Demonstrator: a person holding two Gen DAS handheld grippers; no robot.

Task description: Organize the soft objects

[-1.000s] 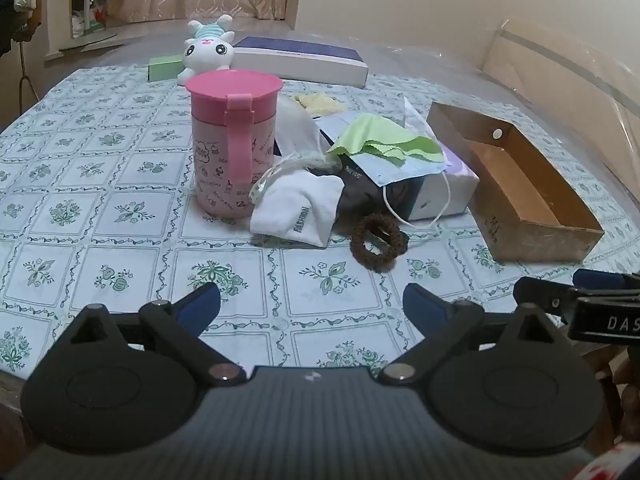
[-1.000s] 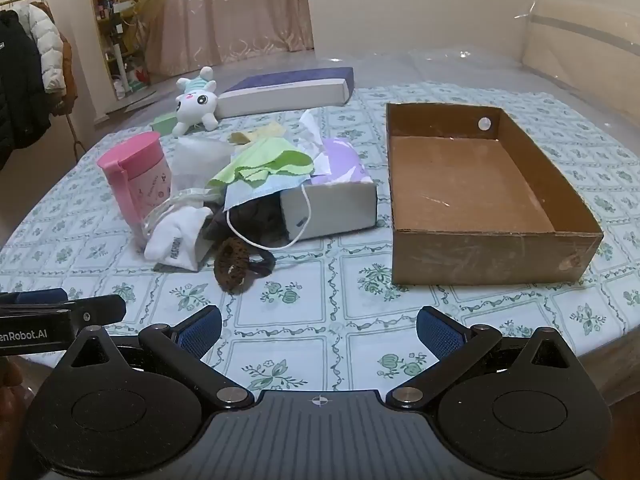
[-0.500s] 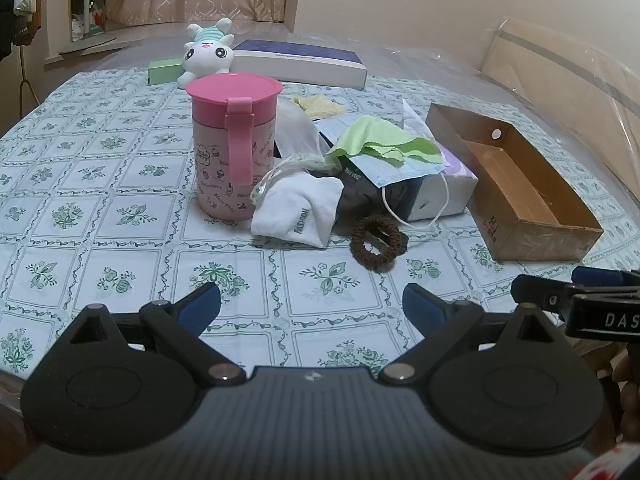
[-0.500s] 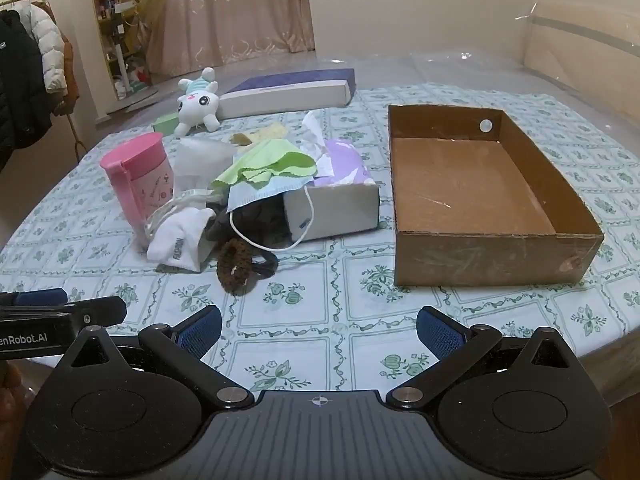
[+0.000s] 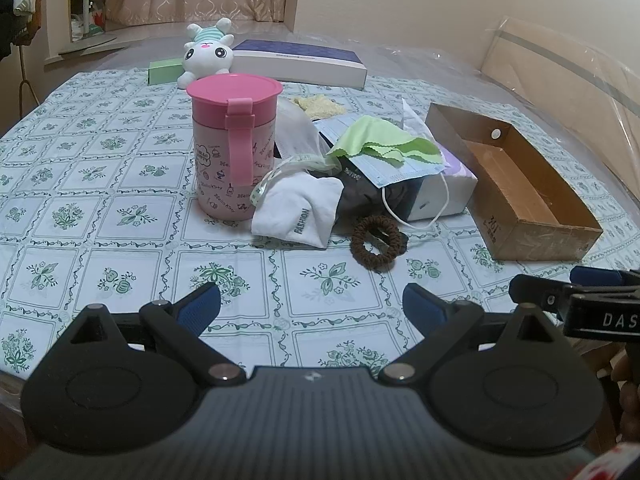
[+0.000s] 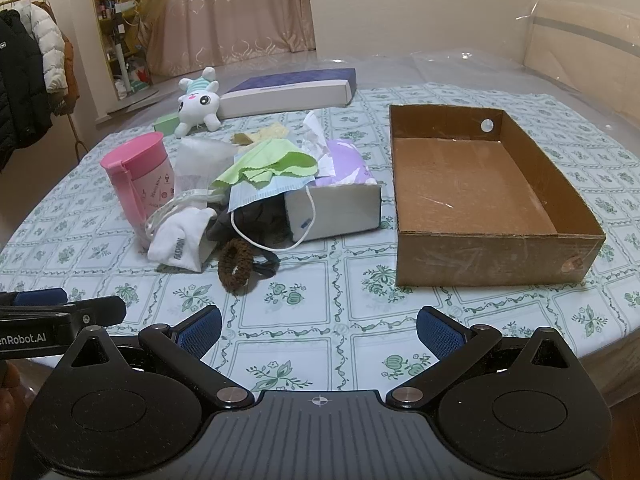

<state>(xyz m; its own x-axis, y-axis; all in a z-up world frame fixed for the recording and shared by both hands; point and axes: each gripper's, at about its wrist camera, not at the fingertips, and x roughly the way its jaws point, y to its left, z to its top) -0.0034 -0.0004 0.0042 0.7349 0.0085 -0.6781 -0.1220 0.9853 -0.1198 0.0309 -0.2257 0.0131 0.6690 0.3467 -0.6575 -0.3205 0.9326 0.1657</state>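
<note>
A heap of soft things lies mid-table: a white sock, a brown scrunchie, a green cloth over a blue face mask, and a dark cloth. A plush bunny sits far back. An open cardboard box stands to the right, nothing in it. My left gripper hovers open at the table's near edge, short of the scrunchie. My right gripper is open too, in front of the gap between heap and box.
A pink lidded cup stands left of the heap. A tissue pack lies under the mask. A long white and navy box and a small green box sit at the back. Flowered tablecloth covers the table.
Both grippers have drawn back slightly and risen a little; the heap looks marginally smaller in the left view. Nothing on the table has moved, and both stay open.
</note>
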